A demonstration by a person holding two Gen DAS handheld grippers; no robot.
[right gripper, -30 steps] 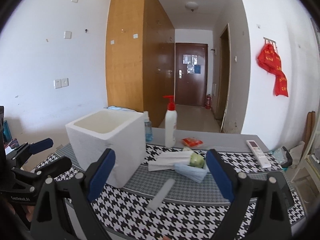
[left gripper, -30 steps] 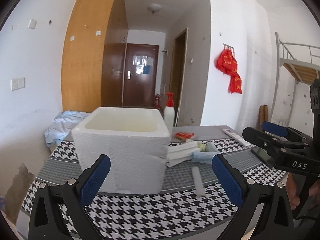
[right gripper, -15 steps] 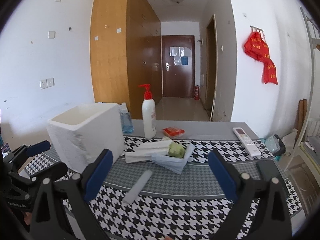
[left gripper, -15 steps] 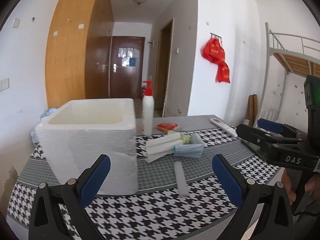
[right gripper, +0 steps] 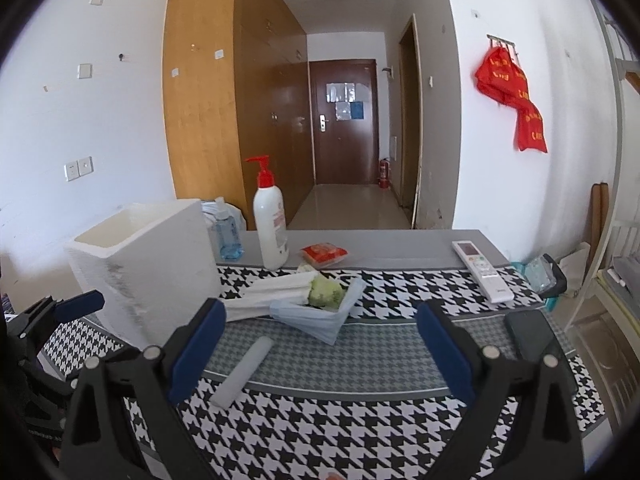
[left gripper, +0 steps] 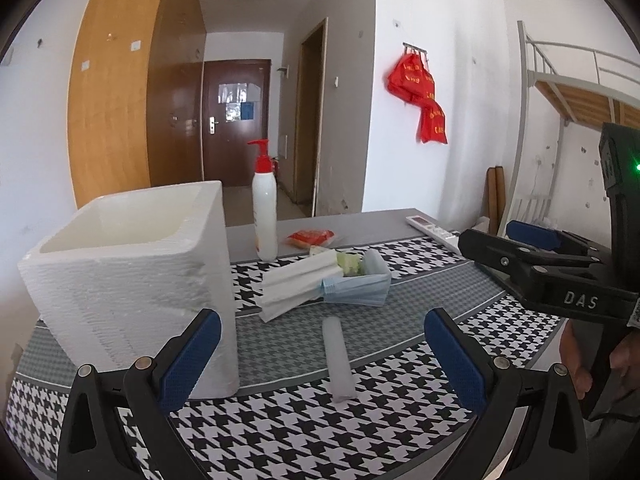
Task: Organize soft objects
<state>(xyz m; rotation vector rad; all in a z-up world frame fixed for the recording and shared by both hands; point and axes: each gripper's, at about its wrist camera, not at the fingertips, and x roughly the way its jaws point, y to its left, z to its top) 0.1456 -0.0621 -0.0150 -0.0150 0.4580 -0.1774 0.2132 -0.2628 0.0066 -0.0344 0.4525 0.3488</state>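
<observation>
A white foam box (left gripper: 132, 272) (right gripper: 148, 264) stands open on the left of the houndstooth table. To its right lie folded white cloths (left gripper: 296, 286) (right gripper: 268, 294), a stack of blue face masks (left gripper: 356, 290) (right gripper: 316, 316) and a green sponge-like lump (left gripper: 349, 264) (right gripper: 326, 292). A pale foam strip (left gripper: 338, 358) (right gripper: 243, 370) lies nearer the front. My left gripper (left gripper: 322, 356) is open and empty above the front edge. My right gripper (right gripper: 320, 348) is open and empty too; it also shows at the right of the left wrist view (left gripper: 532, 248).
A white pump bottle with a red top (left gripper: 265, 208) (right gripper: 270, 220), a blue bottle (right gripper: 226, 236), a red packet (left gripper: 311, 237) (right gripper: 324, 254), a white remote (right gripper: 482, 270) and a dark phone (right gripper: 532, 338) lie on the table. Walls and a bed frame (left gripper: 560, 92) stand behind.
Both views have swung left to right: the foam box has slid to the left of both frames and the soft pile sits nearer the middle. Both grippers stay open.
</observation>
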